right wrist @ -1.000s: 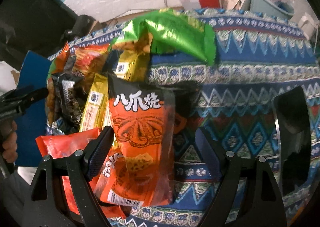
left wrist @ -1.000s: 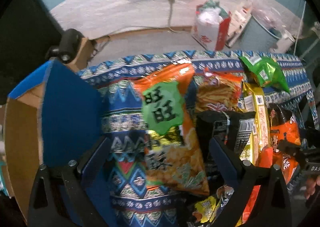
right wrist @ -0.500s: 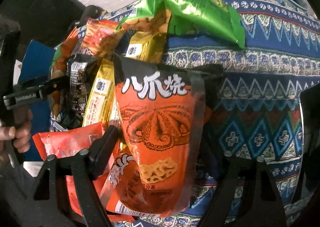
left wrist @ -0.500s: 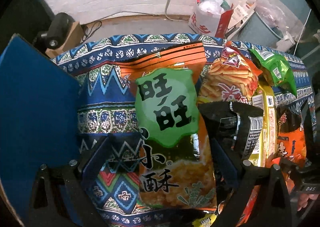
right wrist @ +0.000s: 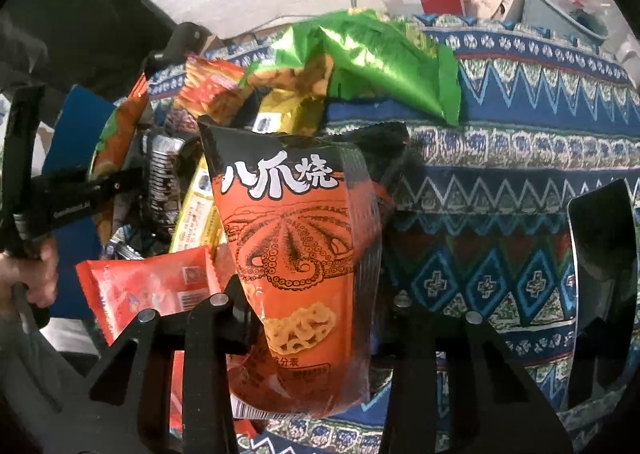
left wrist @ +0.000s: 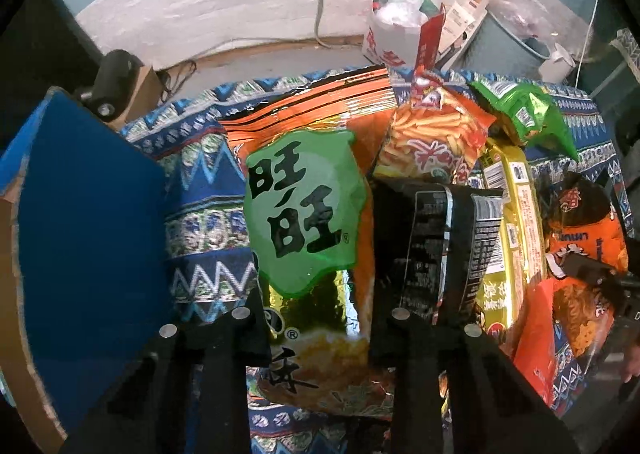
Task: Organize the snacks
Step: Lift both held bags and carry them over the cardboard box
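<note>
Left gripper (left wrist: 316,318) is now pinching the rice cracker bag (left wrist: 308,221); right gripper (right wrist: 316,314) is now pinching the octopus snack bag (right wrist: 296,238), both ready for sorting.

In the left wrist view we see a large orange rice-cracker bag (left wrist: 316,254) with a green label and black characters, lying flat and lengthwise on the patterned cloth. Just at its right lies a black packet (left wrist: 436,246), and behind that one an orange bag printed with fries (left wrist: 436,145). Further right we find a long yellow packet (left wrist: 516,230), with a small green bag (left wrist: 528,117) near its far end. In the right wrist view we see an orange octopus-print bag (right wrist: 296,274) with a black top, lying over a flat red packet (right wrist: 152,290). Behind them a big shiny green bag (right wrist: 372,61) lies crumpled.
</note>
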Motion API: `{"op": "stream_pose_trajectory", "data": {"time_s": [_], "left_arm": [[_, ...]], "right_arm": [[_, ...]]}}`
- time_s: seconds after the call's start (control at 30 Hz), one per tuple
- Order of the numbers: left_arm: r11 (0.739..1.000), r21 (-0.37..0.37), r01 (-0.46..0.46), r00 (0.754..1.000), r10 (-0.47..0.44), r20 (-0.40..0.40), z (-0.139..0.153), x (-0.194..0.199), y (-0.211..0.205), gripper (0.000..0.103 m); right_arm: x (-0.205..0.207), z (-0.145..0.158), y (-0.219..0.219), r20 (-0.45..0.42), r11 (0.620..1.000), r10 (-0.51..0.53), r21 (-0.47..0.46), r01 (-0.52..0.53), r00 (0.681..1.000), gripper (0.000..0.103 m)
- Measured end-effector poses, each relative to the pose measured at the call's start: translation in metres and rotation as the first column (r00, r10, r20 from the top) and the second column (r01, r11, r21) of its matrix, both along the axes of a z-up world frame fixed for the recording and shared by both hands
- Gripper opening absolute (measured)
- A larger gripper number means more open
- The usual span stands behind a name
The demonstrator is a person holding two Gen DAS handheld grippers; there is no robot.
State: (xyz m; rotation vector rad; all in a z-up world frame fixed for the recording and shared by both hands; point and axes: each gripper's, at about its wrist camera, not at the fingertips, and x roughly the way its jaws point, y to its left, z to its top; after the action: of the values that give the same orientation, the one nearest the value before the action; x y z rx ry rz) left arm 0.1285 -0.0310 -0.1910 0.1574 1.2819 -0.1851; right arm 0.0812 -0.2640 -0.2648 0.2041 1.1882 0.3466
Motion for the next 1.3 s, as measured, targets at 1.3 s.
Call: {"op": "stream_pose_trajectory", "data": {"time_s": [1.3], "left_arm": [[0.990,-0.086,-0.108,0.952,0.128,0.280,0.133,-0.077,0.097,0.031]], "right_arm": [[-0.025,0.132,0.118,0.278,0.984,0.131,0.081,-0.159,0.952,0.039]]}}
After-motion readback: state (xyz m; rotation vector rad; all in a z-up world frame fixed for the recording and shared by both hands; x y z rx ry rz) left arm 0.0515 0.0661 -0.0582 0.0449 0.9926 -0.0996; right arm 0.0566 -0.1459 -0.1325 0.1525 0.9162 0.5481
